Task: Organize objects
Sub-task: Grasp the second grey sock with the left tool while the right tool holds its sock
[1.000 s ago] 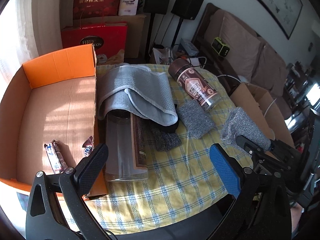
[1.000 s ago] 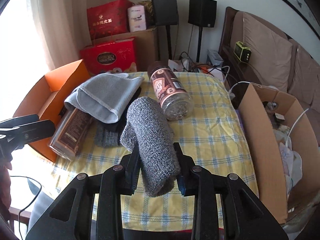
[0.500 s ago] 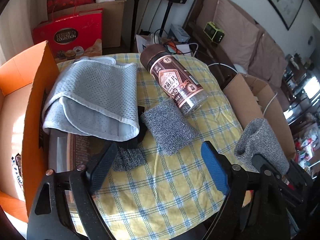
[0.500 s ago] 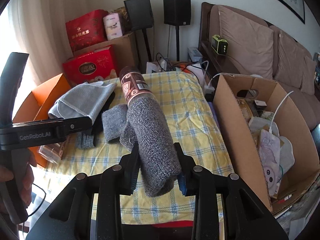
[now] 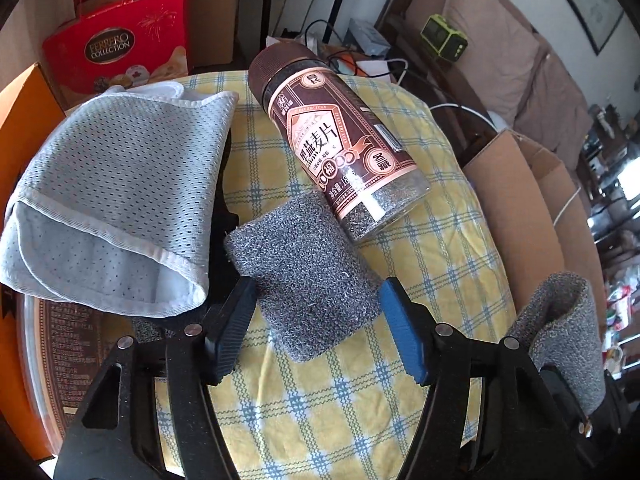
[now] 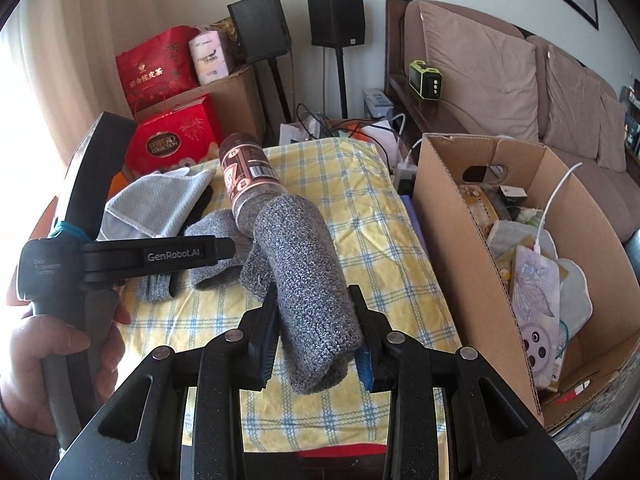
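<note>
A yellow checked cloth (image 5: 420, 240) covers the tabletop. On it a brown-labelled oat jar (image 5: 340, 152) lies on its side, its clear base touching the far end of a grey knitted sleeve (image 5: 308, 280). Left of that sleeve, a pale grey mesh cloth (image 5: 112, 192) lies folded over something dark, and part of it rests on a second, clear jar (image 5: 60, 352) at the tabletop's left edge. An orange box (image 5: 16, 120) stands beyond that edge; a red gift bag (image 5: 120, 48) stands behind.

The left gripper (image 5: 316, 328) straddles the near end of the sleeve, jaws closing, pads just outside it and not yet pressing. The right gripper (image 6: 316, 340) is clamped on a second grey knitted sleeve (image 6: 308, 280), held clear of the cloth.

To the right, an open cardboard box (image 6: 452, 240) with cables and pouches inside stands just beside the tabletop edge. The near strip of checked cloth is bare.
</note>
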Demonstrator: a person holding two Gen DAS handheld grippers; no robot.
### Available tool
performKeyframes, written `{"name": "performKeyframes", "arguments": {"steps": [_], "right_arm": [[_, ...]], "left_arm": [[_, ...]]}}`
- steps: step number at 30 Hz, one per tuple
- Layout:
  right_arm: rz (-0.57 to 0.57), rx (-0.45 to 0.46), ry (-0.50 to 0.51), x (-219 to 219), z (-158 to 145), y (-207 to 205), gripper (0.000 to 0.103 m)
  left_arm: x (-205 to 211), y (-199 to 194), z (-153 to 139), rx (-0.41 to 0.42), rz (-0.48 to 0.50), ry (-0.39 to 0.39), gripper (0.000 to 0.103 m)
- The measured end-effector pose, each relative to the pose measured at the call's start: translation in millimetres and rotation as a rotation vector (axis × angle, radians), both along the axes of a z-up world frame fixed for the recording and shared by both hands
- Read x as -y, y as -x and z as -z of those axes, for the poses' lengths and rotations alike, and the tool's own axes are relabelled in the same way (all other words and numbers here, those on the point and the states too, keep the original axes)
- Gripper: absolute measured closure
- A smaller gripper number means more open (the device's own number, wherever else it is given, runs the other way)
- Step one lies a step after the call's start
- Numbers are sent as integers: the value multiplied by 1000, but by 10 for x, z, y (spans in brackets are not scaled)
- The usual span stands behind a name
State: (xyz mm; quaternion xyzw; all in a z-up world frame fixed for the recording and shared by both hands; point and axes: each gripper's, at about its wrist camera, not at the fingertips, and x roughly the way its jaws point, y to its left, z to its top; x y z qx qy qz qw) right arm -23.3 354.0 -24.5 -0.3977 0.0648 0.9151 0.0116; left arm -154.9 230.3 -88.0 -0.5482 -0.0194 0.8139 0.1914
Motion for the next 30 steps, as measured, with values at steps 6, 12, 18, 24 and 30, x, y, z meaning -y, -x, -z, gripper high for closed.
{"name": "performKeyframes", "arguments": {"steps": [6,12,18,24,30], "right_arm": [[1,13,9,-13,72,25,71],[3,16,13,-10,78,24,71],[-6,9,16,56,36,3,71],[-25,-16,26,150,-71,0,71],[-58,-33,25,339,-193,25,71]], "left_arm": [[-109,51,99,-15,-24,17,33],[-127,-37,68,-90,-28,46,68],[103,-89,-50,-98,-35,-15,84],[344,-261,-290,-133,-14,-50,84],[580,-480,-598,-188,18,-60,84]]}}
